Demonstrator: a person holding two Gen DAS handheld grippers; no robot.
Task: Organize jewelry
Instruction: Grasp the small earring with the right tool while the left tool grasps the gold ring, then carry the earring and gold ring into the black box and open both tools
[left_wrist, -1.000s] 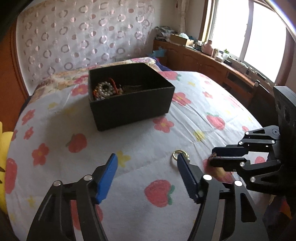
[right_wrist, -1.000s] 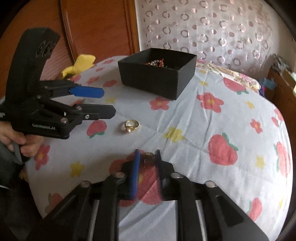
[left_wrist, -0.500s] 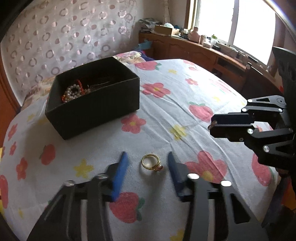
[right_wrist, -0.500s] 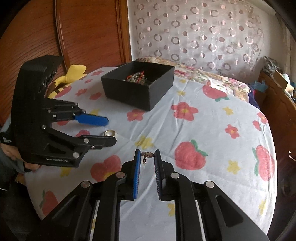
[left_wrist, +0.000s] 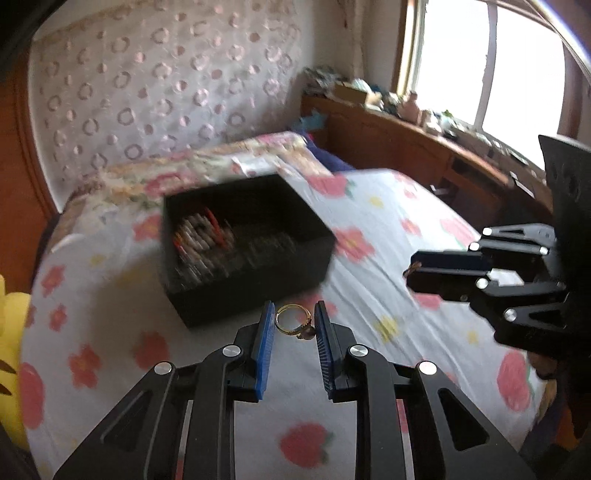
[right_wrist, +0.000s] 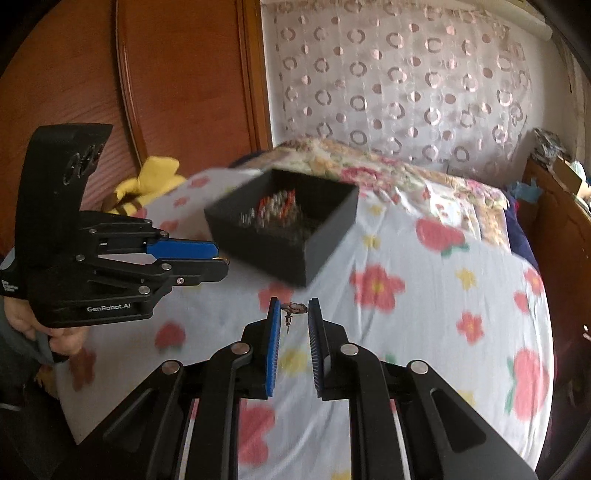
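My L gripper (left_wrist: 294, 320) pinches gold ring (left_wrist: 293, 324); R gripper (right_wrist: 294, 315) pinches stud earring (right_wrist: 291, 312), both near black box (left_wrist: 258, 258).

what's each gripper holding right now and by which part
Left gripper pinches the gold ring across its band. Right gripper pinches a small stud earring by its head, post hanging down.
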